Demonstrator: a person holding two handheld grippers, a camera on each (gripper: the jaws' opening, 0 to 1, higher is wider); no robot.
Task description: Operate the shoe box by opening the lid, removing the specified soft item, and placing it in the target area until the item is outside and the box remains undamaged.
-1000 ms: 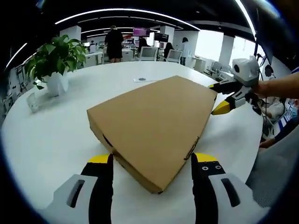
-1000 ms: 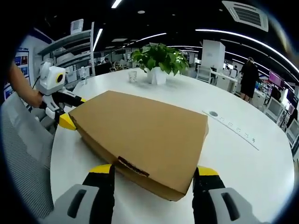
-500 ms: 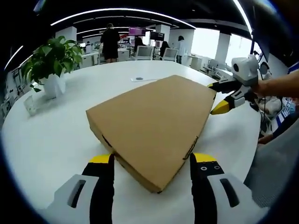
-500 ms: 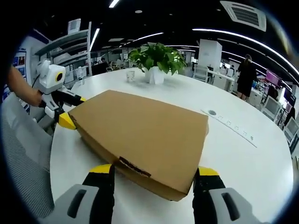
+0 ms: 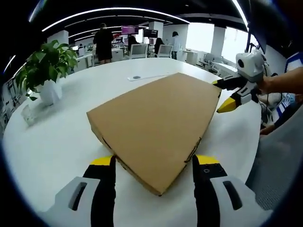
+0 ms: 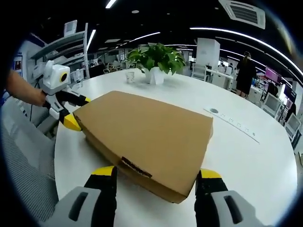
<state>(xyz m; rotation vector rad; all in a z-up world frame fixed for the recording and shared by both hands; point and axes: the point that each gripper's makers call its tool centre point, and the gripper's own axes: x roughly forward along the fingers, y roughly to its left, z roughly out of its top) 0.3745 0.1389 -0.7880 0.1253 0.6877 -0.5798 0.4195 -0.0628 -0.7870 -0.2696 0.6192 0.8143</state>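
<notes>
Left gripper (image 5: pixel 154 163): its 2 yellow-tipped jaws stand apart, straddling the near corner of the flat brown cardboard shoe box (image 5: pixel 154 120), lid closed, lying on the round white bench (image 5: pixel 52 142). Right gripper (image 6: pixel 155 176): jaws likewise spread at the opposite corner of the box (image 6: pixel 147 132). Beyond stands a green leafy plant in a white pot (image 6: pixel 155 61); people stand in the office behind.

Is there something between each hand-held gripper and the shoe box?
Nothing visible. The shoe box already lies between the open jaws of the left hand-held gripper and of the right hand-held gripper, lid closed.
</notes>
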